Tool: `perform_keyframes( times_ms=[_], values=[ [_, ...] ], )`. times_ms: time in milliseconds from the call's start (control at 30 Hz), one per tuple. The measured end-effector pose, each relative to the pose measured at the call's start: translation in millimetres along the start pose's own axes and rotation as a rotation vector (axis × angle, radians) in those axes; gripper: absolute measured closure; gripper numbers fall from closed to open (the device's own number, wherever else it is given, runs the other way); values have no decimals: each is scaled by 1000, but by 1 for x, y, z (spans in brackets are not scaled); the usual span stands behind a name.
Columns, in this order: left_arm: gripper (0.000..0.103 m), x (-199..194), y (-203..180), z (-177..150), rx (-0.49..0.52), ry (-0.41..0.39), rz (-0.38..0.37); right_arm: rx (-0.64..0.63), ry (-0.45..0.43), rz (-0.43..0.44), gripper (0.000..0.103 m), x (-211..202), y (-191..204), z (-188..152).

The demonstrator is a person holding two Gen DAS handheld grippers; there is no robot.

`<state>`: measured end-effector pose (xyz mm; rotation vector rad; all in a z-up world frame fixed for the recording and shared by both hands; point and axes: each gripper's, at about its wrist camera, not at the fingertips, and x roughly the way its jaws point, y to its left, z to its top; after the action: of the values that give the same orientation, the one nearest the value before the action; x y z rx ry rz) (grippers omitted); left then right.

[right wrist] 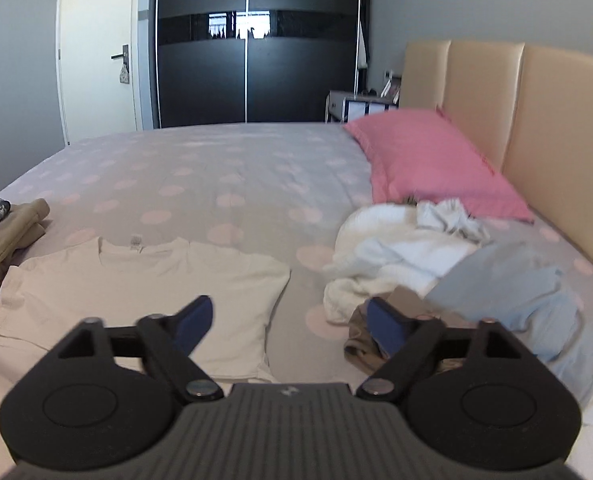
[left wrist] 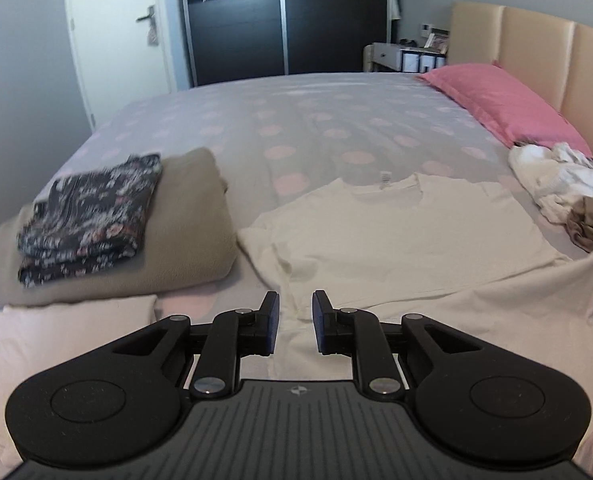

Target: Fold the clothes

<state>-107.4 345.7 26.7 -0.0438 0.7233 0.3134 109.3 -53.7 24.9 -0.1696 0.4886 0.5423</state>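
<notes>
Both grippers hang empty above our wide grey bed with pink dots (left wrist: 296, 120): the right gripper (right wrist: 292, 322) gapes wide, the left gripper (left wrist: 295, 322) stands narrowly parted with nothing between its pads. Our cream cotton T-shirt (left wrist: 396, 232) lies flat, collar away, beside the folded stack. We judge a sleeve fold comes next, so we should pinch shoulder and hem together, then carry them over evenly. Its small white neck label (left wrist: 384, 180) marks centre.

I am looking over a bed (right wrist: 224, 168) in a pink-dotted sheet. Lying on it are a cream T-shirt (right wrist: 144, 292) spread flat, a pink pillow (right wrist: 428, 160), a folded stack (left wrist: 108, 232) and a crumpled laundry heap (right wrist: 428, 264).
</notes>
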Motion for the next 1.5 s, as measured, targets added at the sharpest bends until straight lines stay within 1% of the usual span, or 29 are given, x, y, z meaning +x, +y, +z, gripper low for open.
perform_keyframes(
  times_ms=[33, 133, 200, 267, 333, 400, 500, 533, 600, 667, 800, 833, 900, 967, 1000, 1067, 1200, 1267, 1367, 1500],
  values=[
    [87, -3, -5, 0, 14, -4, -7, -9, -6, 12, 16, -4, 3, 0],
    [87, -12, -21, -5, 79, -21, -43, -124, 3, 87, 18, -13, 21, -9],
    [87, -17, -33, -11, 139, -21, -58, -228, 23, 148, 18, -17, 36, -21],
    [87, -20, -47, -21, 206, -14, -68, -340, 40, 188, 18, -23, 54, -35],
    [87, -22, -60, -32, 275, -4, -81, -461, 75, 242, 18, -29, 71, -50],
    [87, -22, -74, -44, 359, 19, -105, -593, 112, 299, 18, -35, 87, -68],
    [87, -22, -96, -69, 508, 72, -173, -837, 77, 339, 17, -50, 106, -99],
    [87, -22, -102, -78, 554, 94, -196, -938, 74, 359, 17, -55, 111, -112],
    [87, -22, -113, -97, 648, 130, -227, -1072, 95, 396, 17, -60, 115, -131],
    [87, -23, -121, -118, 734, 158, -240, -1168, 121, 427, 17, -64, 115, -149],
    [86, -25, -125, -158, 866, 224, -237, -1319, 179, 472, 18, -71, 110, -179],
    [86, -25, -125, -166, 901, 230, -219, -1363, 181, 479, 18, -73, 107, -186],
    [84, -26, -123, -180, 970, 231, -176, -1478, 180, 462, 18, -77, 101, -201],
    [73, -27, -120, -193, 1039, 224, -130, -1588, 194, 430, 18, -75, 94, -215],
    [72, -27, -120, -198, 1075, 218, -109, -1632, 205, 415, 18, -73, 91, -221],
    [70, -27, -121, -206, 1135, 217, -81, -1677, 216, 386, 18, -68, 86, -226],
    [68, -24, -121, -220, 1225, 268, -82, -1632, 246, 377, 18, -63, 84, -218],
    [65, -22, -120, -225, 1269, 260, -56, -1638, 248, 362, 18, -62, 80, -220],
    [64, -18, -120, -228, 1292, 250, -31, -1653, 251, 345, 18, -59, 73, -224],
    [64, -11, -122, -236, 1358, 216, 12, -1730, 219, 323, 19, -57, 58, -233]
  ],
)
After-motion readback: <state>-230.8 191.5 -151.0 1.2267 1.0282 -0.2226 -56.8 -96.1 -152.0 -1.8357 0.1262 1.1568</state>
